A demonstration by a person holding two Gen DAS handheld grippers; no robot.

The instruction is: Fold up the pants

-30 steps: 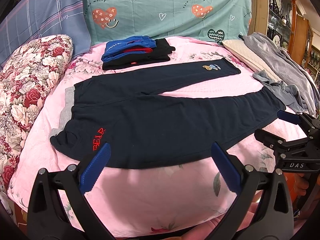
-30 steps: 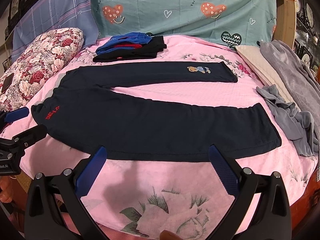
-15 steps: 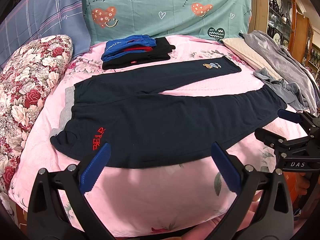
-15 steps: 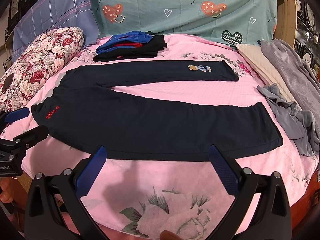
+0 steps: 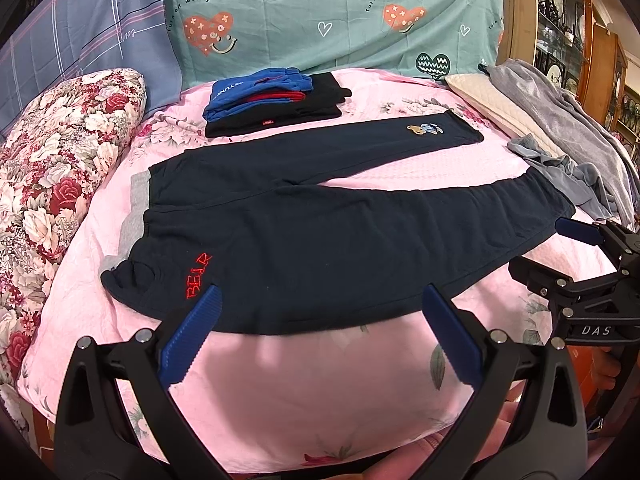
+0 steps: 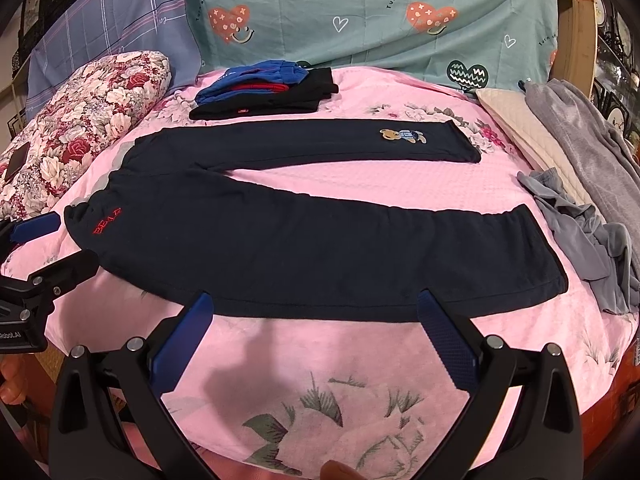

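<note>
Dark navy pants (image 5: 320, 236) (image 6: 304, 248) lie spread flat on the pink bed, waist at the left with red "BEAR" lettering, both legs reaching right, a bear patch on the far leg. My left gripper (image 5: 320, 304) hovers open above the near edge of the pants by the waist. My right gripper (image 6: 316, 312) is open over the near leg's lower edge. Each gripper shows in the other's view: the right gripper (image 5: 560, 248) near the leg cuff, the left gripper (image 6: 60, 240) by the waistband. Neither holds cloth.
A stack of folded blue, red and black clothes (image 5: 272, 100) sits at the back. A floral pillow (image 5: 52, 184) lies at the left. Grey garments (image 6: 588, 224) and a cream pillow (image 6: 528, 136) crowd the right side. Teal and blue cushions stand behind.
Both grippers have crept slightly forward toward the pants; the view has shifted a little. The pants lie unchanged.
</note>
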